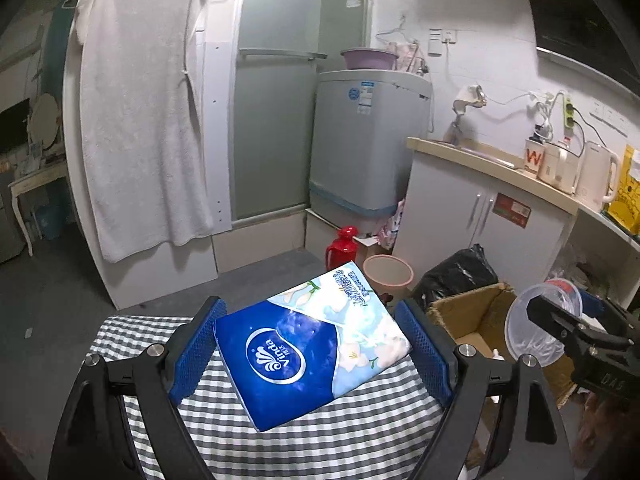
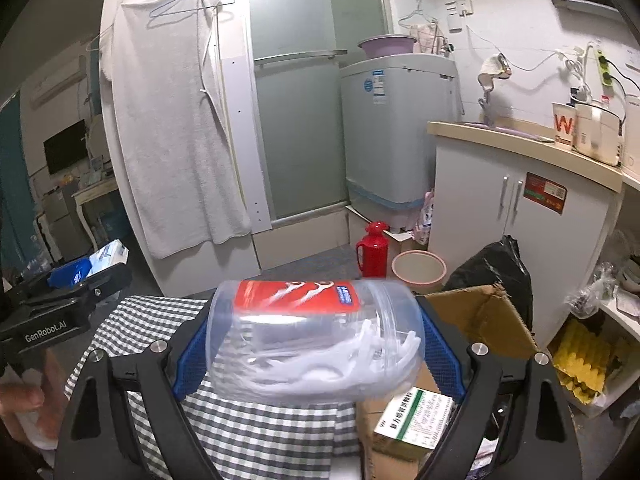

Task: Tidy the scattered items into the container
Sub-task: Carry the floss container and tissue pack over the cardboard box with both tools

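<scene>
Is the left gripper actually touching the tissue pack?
Touching: in the left wrist view, both blue pads of the left gripper press the tissue pack's sides.

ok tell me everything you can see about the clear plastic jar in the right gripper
The clear plastic jar is a see-through tub with a red and blue label showing floss picks, and loose white floss picks piled inside. It lies on its side, held off the checked cloth between the blue pads of the right gripper, one pad at each end. It hangs beside the open cardboard box. From the left wrist view its round end shows behind the gripper finger.
</scene>
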The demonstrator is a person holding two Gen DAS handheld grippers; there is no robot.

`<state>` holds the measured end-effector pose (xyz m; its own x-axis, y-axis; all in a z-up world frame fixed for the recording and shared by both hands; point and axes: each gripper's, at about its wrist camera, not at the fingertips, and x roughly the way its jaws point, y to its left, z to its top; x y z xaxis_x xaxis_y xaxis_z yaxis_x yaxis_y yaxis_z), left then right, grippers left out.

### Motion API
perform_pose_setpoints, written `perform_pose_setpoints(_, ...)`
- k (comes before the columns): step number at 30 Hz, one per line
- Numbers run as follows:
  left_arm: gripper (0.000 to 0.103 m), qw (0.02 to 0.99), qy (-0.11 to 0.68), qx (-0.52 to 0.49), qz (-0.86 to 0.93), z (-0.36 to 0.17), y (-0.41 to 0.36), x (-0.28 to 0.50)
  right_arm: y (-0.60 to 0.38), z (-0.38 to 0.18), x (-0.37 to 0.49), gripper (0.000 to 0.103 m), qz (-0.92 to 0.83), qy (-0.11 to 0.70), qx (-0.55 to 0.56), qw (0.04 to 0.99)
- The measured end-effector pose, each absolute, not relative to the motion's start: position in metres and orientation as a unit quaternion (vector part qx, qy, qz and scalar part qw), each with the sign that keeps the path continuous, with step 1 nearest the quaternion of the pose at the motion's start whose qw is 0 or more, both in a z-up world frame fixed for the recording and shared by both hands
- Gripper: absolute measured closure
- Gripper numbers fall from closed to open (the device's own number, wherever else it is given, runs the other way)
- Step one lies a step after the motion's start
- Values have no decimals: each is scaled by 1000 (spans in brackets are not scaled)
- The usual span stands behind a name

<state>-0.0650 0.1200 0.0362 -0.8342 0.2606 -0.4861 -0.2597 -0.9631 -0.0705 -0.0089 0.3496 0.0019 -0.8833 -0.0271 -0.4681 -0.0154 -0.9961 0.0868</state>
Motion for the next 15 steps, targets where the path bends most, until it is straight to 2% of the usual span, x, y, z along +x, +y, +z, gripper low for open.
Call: perform_pose_setpoints(15,15,183,25,-270,945,18,202,-71,416,-27,1,14,-961,-64,265,-41)
